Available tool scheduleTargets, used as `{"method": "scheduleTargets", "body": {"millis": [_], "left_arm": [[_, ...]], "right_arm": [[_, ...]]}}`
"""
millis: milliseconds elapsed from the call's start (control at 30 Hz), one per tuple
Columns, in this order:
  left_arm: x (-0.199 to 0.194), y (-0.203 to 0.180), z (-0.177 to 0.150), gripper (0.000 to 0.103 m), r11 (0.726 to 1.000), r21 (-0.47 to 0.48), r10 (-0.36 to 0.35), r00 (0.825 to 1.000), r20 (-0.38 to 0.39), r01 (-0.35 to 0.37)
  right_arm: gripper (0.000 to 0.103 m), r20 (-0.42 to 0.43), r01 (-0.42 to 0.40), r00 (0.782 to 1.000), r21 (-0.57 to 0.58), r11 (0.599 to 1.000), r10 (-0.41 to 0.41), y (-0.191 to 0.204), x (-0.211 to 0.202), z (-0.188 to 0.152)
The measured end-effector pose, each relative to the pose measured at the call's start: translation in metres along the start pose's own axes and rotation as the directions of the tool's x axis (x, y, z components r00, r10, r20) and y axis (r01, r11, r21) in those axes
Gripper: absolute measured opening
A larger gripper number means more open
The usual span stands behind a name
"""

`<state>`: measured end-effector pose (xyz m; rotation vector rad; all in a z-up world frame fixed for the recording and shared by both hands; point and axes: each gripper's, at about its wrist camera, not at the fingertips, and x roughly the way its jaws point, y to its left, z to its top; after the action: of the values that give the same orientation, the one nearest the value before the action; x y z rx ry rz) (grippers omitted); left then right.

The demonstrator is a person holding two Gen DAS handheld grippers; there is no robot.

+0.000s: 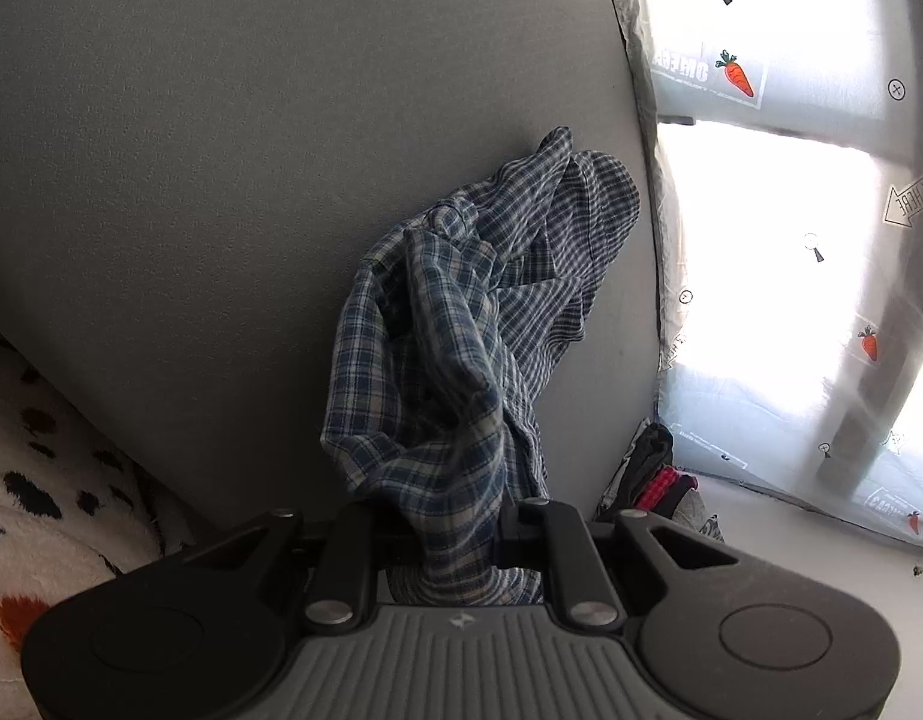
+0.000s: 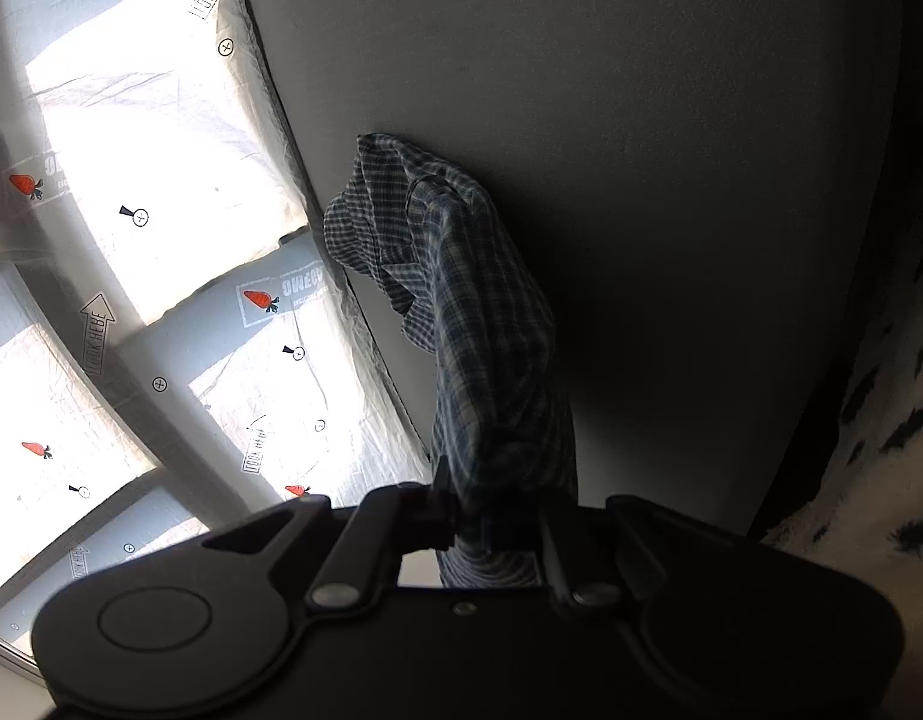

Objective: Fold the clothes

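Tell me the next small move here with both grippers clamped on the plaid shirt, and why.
Probably draw the two grippers apart to spread the cloth. The left gripper and the right gripper are each shut on a bunch of the plaid shirt, which hangs crumpled and twisted in front of the grey wall. No flat edge shows yet, so folding looks premature.

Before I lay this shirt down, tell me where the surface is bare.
The grey surface is bare from the shirt to the spotted blanket. It is crowded by the window, where the shirt bunches near the edge and a clothes pile sits.
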<state>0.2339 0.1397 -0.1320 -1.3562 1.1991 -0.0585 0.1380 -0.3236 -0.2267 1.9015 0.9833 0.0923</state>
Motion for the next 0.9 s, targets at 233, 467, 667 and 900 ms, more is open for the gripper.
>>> {"method": "scheduleTargets", "body": {"millis": [233, 467, 667, 900], "left_arm": [[0.015, -0.014, 0.011, 0.019, 0.998, -0.007, -0.055, 0.998, 0.014, 0.055], [0.035, -0.038, 0.029, 0.020, 0.996, 0.013, -0.086, 0.996, 0.026, 0.086], [0.049, -0.056, 0.045, 0.020, 0.995, 0.016, -0.095, 0.995, 0.033, 0.094], [0.075, -0.082, 0.073, 0.021, 0.996, 0.014, -0.092, 0.995, 0.032, 0.092]], "right_arm": [[0.008, -0.013, -0.023, 1.000, -0.004, 1.000, 0.023, 0.020, 0.014, 0.015], [0.009, -0.033, -0.044, 0.998, 0.006, 0.999, 0.045, 0.041, 0.034, 0.035], [0.009, -0.047, -0.068, 0.997, 0.003, 0.998, 0.068, 0.062, 0.059, 0.054], [0.009, -0.046, -0.082, 0.996, 0.001, 0.997, 0.082, 0.092, 0.099, 0.083]]}}
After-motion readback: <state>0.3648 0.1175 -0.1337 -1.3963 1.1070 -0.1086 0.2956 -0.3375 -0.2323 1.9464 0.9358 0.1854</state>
